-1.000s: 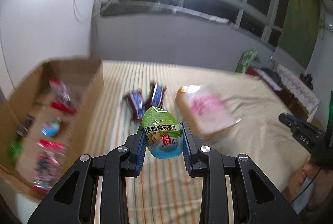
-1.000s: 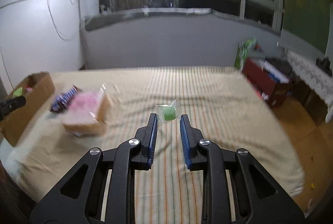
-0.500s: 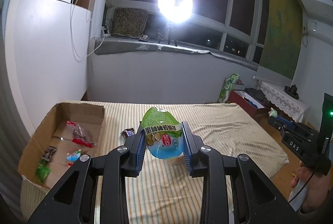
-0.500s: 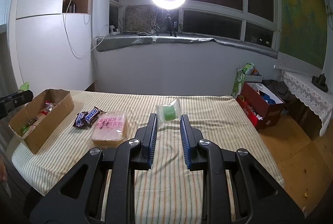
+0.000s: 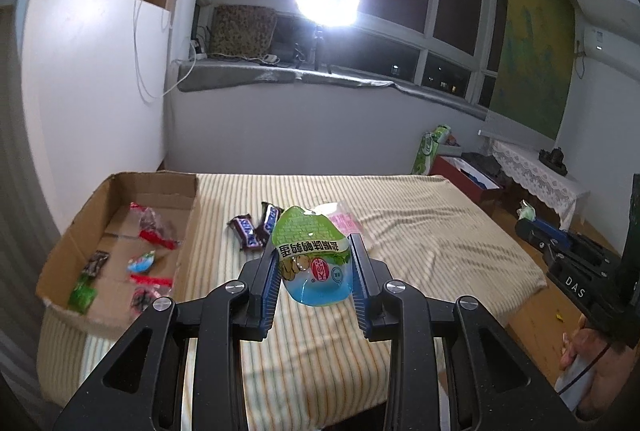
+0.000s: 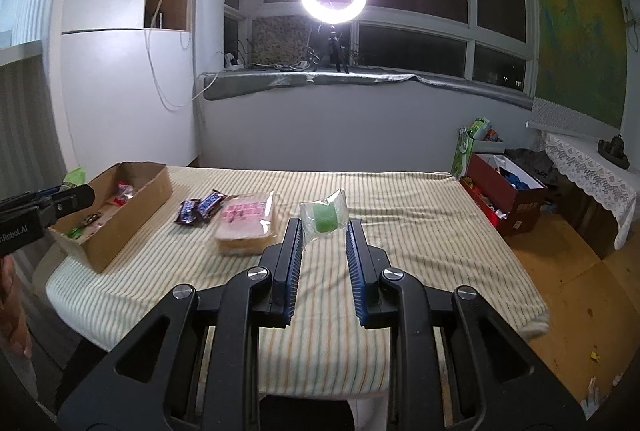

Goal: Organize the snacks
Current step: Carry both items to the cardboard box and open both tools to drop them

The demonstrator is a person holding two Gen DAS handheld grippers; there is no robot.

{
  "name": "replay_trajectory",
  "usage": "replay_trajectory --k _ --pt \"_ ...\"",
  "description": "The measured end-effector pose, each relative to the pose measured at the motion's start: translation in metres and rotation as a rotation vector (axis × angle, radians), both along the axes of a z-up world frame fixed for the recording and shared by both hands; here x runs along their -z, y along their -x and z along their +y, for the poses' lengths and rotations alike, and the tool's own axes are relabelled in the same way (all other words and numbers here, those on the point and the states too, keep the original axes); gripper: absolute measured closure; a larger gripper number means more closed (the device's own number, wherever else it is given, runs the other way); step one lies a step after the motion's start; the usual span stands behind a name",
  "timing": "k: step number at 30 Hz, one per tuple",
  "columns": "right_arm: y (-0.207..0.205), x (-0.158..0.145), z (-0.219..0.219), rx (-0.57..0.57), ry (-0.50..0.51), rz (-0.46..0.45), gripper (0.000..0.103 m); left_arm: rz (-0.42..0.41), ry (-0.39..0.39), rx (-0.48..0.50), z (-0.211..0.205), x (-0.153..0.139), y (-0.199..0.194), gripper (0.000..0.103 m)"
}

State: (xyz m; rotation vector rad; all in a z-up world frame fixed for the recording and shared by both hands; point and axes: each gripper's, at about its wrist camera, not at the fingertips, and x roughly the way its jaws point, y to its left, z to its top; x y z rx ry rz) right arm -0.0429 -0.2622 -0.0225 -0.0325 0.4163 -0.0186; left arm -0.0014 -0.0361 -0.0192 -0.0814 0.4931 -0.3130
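Bed [image 6: 420,231]: covered by a striped sheet, it fills the middle of both views and carries the box and the loose snacks
Cardboard box [image 5: 192,207]: open-topped, at the bed's 9 o'clock edge in the left wrist view; several small wrapped snacks lie on its floor, among them a red packet [image 5: 154,231] and a green packet [image 5: 82,295]
Left gripper [image 5: 314,255]: held above the bed at 6 o'clock of its view, blue pads clamped on either side of the green-and-blue pouch
Right gripper [image 6: 322,231]: raised over the bed, pads pressing the edges of the clear packet with the green piece
Pink bread pack [image 6: 248,221]: flat on the sheet at 10 o'clock of the right gripper, just right of the chocolate bars
Green-and-blue pouch [image 5: 312,263]: egg-shaped, printed label upside down, upright between the left pads, off the sheet
Chocolate bars [image 5: 256,227]: two dark wrappers side by side on the sheet, between the box and the bread pack
Clear packet with the green piece [image 6: 324,217]: sticks up from the tips of the right pads, off the sheet
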Motion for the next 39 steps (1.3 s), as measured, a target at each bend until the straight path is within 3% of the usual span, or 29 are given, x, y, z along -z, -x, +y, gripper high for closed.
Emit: replay_trajectory --k 6,14,25,39 --pt "0.038 -0.01 0.034 -0.016 0.055 -0.02 0.08 -0.044 -0.017 0.006 0.015 -0.006 0.041 0.073" --pt "0.038 -0.024 0.077 -0.058 0.104 -0.036 0.08 -0.098 0.005 -0.034 0.053 -0.018 0.068 0.072" --pt "-0.031 -0.014 0.152 -0.21 0.124 0.014 0.08 -0.092 0.027 -0.124 0.102 -0.011 0.045 0.071" --pt "-0.137 0.04 0.264 -0.476 0.104 0.121 0.08 0.053 0.019 -0.279 0.167 0.038 -0.035 0.072"
